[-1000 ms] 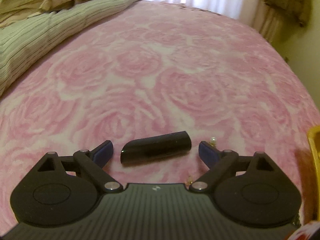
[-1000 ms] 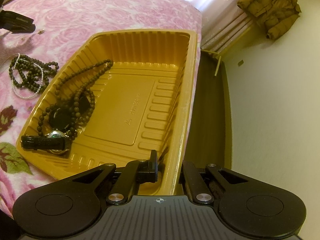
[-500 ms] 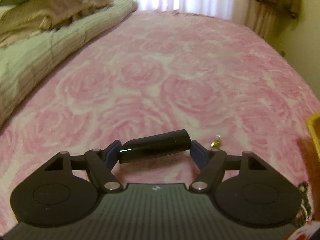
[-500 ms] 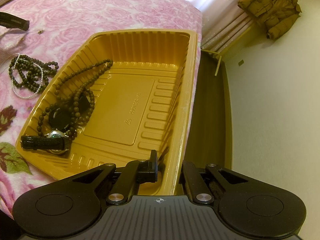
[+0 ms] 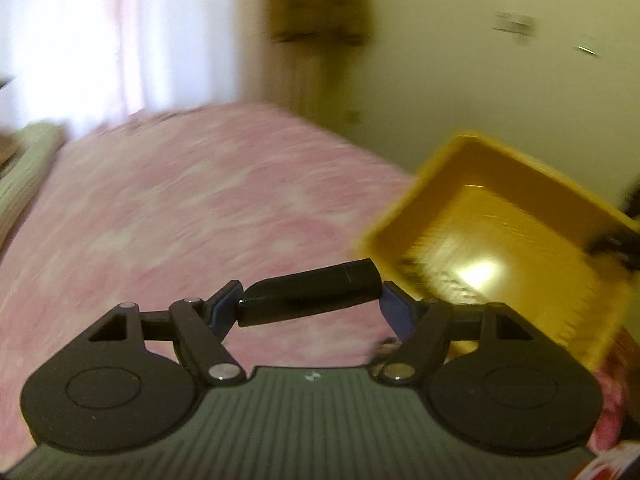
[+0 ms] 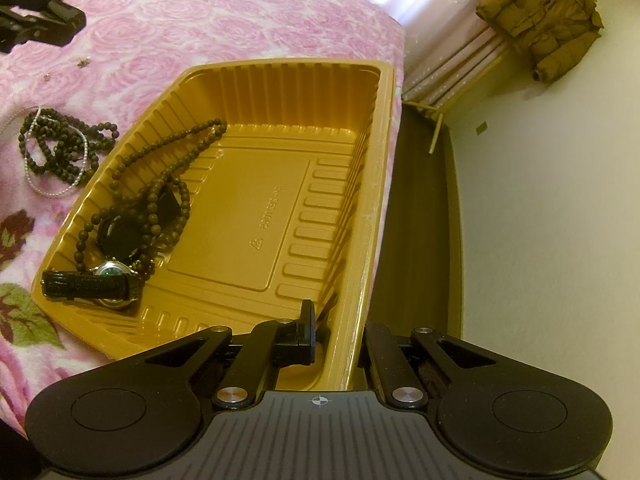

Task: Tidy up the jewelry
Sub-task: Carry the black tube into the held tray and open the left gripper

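Observation:
My left gripper [image 5: 310, 300] is shut on a glossy black curved piece [image 5: 310, 294], gripped end to end and held above the pink bed. The yellow tray [image 5: 440, 168] lies just right of it, blurred. From the right wrist view that gripper and its black piece [image 6: 44, 24] show at the top left. My right gripper [image 6: 340, 340] is shut on the near wall of the tray [image 6: 384, 160]. Inside the tray lie a brown bead necklace [image 6: 168, 168], a black round item [image 6: 120, 232] and a wristwatch [image 6: 108, 280].
A pile of dark beads [image 6: 56, 148] with a pearl string [image 6: 40, 188] lies on the rose blanket left of the tray, and two tiny earrings [image 6: 83, 63] lie further back. The bed's edge and a dark floor strip [image 6: 420, 220] run right of the tray. A brown coat [image 6: 548, 24] hangs by the curtain.
The left gripper closed on the black piece, lifted it off the blanket and swung right toward the tray. The right gripper and tray have not moved.

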### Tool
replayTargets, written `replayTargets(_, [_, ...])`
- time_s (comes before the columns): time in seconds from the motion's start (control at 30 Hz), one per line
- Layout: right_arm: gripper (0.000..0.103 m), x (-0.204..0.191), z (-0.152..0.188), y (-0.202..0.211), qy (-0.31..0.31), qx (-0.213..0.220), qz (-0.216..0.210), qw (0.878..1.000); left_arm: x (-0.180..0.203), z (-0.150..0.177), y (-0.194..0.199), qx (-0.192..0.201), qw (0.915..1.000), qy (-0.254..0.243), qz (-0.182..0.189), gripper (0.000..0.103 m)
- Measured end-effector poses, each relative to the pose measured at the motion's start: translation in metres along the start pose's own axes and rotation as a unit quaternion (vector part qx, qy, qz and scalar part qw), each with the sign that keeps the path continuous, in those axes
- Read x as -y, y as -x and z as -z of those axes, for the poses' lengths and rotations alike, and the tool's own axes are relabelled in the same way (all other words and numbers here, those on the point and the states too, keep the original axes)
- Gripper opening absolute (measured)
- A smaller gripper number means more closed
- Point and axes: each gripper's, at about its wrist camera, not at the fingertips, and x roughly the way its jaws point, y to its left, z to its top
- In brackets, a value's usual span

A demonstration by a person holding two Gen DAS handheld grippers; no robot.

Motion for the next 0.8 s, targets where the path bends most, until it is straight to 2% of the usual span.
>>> replayTargets(0.1, [0.005, -0.001, 0.000, 0.001, 0.002, 0.001, 0.001, 1.000, 0.020, -0.007, 0.000, 0.002, 0.9969, -0.041, 0.067, 0.072])
replayTargets(0.23, [0.005, -0.001, 0.000, 0.001, 0.002, 0.002, 0.001, 1.000, 0.049, -0.010, -0.006, -0.004, 0.9887, -0.100, 0.111, 0.072])
replayTargets(0.53, [0.005, -0.001, 0.000, 0.002, 0.002, 0.001, 0.000, 1.000, 0.086, -0.011, -0.024, -0.015, 0.9772, -0.150, 0.149, 0.072])
replayTargets(0.8, [0.005, -0.001, 0.000, 0.002, 0.002, 0.002, 0.000, 1.000, 0.108, -0.010, -0.037, -0.033, 0.9715, -0.166, 0.166, 0.072])
